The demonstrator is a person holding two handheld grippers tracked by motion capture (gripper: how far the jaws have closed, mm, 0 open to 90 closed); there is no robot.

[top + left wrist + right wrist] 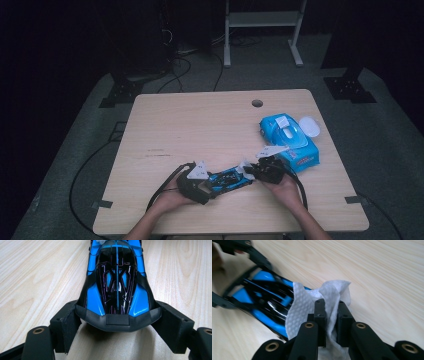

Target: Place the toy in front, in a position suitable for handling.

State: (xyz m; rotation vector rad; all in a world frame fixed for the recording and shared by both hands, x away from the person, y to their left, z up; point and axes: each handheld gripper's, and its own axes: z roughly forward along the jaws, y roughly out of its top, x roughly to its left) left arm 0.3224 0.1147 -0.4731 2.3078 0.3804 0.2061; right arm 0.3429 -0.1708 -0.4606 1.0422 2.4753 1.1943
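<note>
We are looking down on a light wooden desk (200, 120), and we are taking the blue-and-black toy car (229, 178) near its front edge as our landmark. Behind the car and to its right, a blue pack of wet wipes (292, 142) is lying flat with its white lid flipped open; printing is showing on the pack, but it is too small for us to read. Far behind the car, a round cable hole (257, 103) is sitting in the desk top.

At the car's left end, the left gripper (212, 186) is holding the car by its black bumper; in the left gripper view its jaws are standing fairly wide, pressing on both corners of the bumper of the car (117, 287). The far end of the car is running off the top of that view.

At the car's right end, the right gripper (248, 172) is pinching a white wipe (312, 303) between nearly closed jaws and laying it against the car's bodywork. In the right gripper view the car (265, 303) is blurring, and the wipe is hiding the end under it. We are finding no readable lettering on the car.
</note>
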